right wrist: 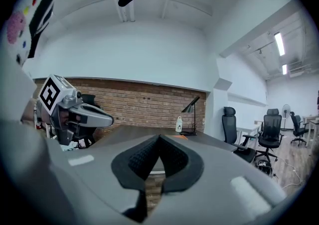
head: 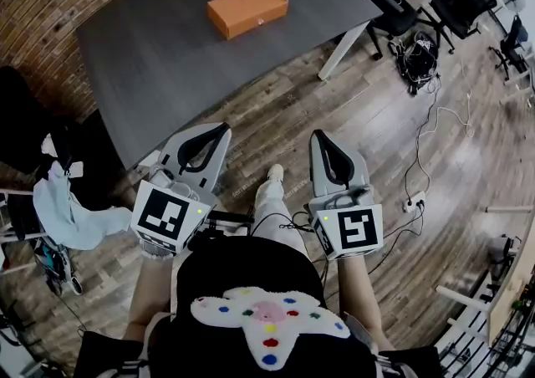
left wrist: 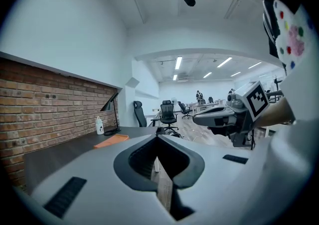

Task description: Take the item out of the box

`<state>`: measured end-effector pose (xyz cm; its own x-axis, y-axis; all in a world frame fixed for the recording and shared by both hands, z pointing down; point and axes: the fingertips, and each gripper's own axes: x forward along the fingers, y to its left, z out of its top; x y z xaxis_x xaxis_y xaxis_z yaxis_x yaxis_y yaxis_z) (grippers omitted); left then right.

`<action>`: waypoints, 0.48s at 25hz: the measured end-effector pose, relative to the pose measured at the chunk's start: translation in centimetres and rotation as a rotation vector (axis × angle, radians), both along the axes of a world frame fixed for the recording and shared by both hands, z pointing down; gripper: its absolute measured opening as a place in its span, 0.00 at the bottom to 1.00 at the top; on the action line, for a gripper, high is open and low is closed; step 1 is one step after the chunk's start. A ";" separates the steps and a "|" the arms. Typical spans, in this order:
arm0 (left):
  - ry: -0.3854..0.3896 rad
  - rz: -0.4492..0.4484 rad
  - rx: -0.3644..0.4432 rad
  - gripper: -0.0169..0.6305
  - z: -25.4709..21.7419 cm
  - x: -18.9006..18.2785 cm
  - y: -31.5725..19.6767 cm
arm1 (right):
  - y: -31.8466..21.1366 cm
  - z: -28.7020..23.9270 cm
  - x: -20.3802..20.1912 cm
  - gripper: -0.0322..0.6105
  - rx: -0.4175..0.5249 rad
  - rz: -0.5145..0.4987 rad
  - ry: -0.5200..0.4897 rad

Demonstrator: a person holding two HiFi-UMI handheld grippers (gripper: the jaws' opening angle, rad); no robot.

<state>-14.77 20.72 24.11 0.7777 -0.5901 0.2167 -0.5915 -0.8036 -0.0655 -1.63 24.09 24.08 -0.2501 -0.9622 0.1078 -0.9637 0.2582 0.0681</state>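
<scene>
The left gripper [head: 217, 131] and right gripper [head: 320, 137] are held pressed together, empty, over the floor [head: 376, 117] just off the table [head: 159, 58], on whose far part the orange box [head: 248, 8] is set, well apart.

Box [head: 248, 8]: upper centre of head view; orange, matt, smooth, reads as card to me.
Table [head: 159, 67]: dark grey wood-grain top, matt.
Floor [head: 393, 109]: right side; wood planks w/ slight sheen.
Wall [head: 42, 8]: upper left; rough brick.
Left gripper [head: 219, 129]: grey matt plastic shell; pads [left wrist: 141, 159] black, textured, rubbery I think.
Right gripper [head: 321, 135]: same grey matt plastic, same dimpled black lining.
Rag [head: 75, 213]: left edge; pale soft cloth.
</scene>
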 end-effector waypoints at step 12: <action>-0.011 -0.087 -0.018 0.03 -0.1 5.4 -10.0 | -11.4 0.0 6.2 0.06 -0.016 -0.078 -0.010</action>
